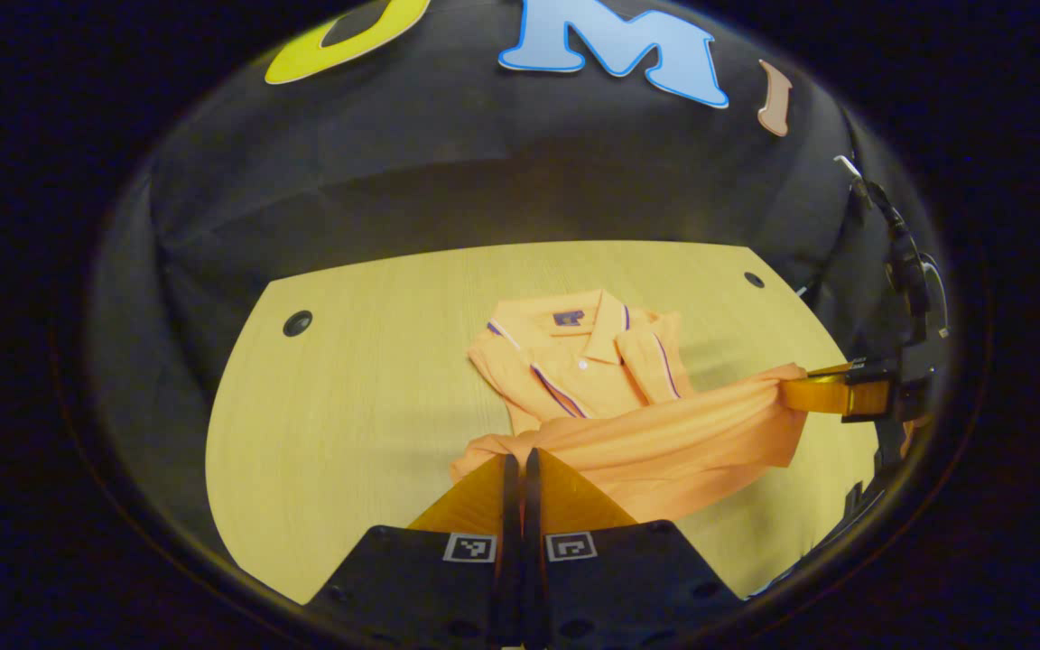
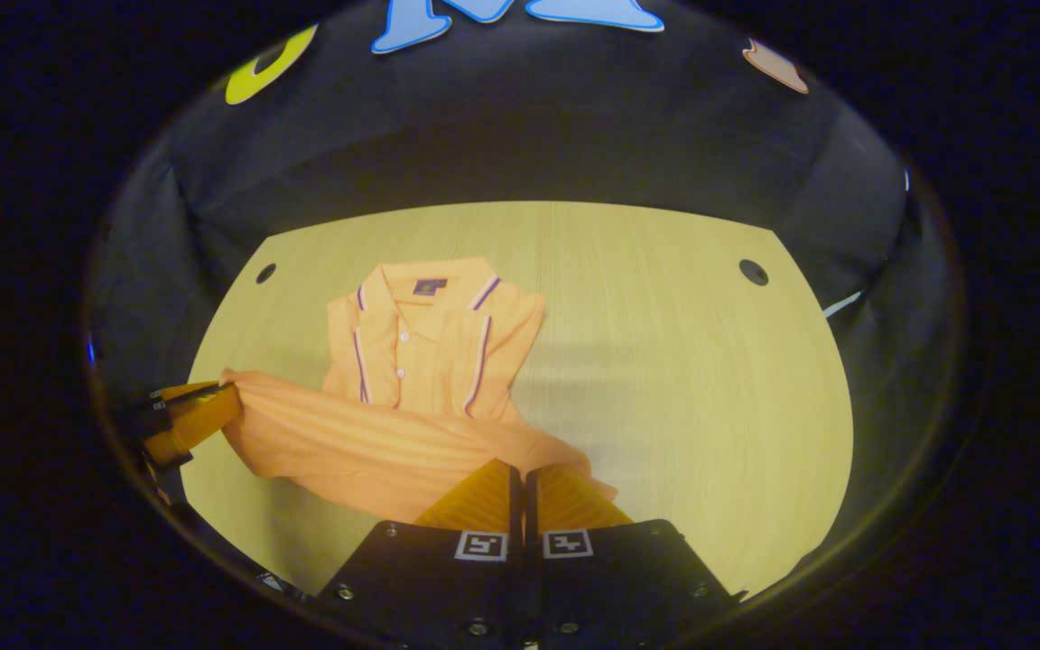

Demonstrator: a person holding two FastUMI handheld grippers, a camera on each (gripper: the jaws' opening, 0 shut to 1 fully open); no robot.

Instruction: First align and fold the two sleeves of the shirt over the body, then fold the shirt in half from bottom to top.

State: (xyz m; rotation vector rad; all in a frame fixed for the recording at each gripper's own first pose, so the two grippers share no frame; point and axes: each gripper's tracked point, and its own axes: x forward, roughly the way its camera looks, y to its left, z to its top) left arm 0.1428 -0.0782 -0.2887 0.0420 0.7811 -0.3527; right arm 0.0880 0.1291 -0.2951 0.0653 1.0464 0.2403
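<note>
straight ahead of both claws lies the shirt on the table, collar at the far end, both sleeves already folded in over the chest. my left gripper has its fingers pressed together on one corner of the bottom hem, and my right gripper is clamped the same way on the other corner. from the left gripper view the right claw sits off to the right, with the hem stretched between us as a raised band.

that band runs crosswise, side to side between the two claws, while the shirt's long axis runs away from me, from the hem at my fingertips to the collar. so i judge the coming move goes forward along that axis: both claws carry the hem over the body toward the collar, level with each other. each claw is equally near its own corner. if one leads, the fold will probably land skewed.
</note>
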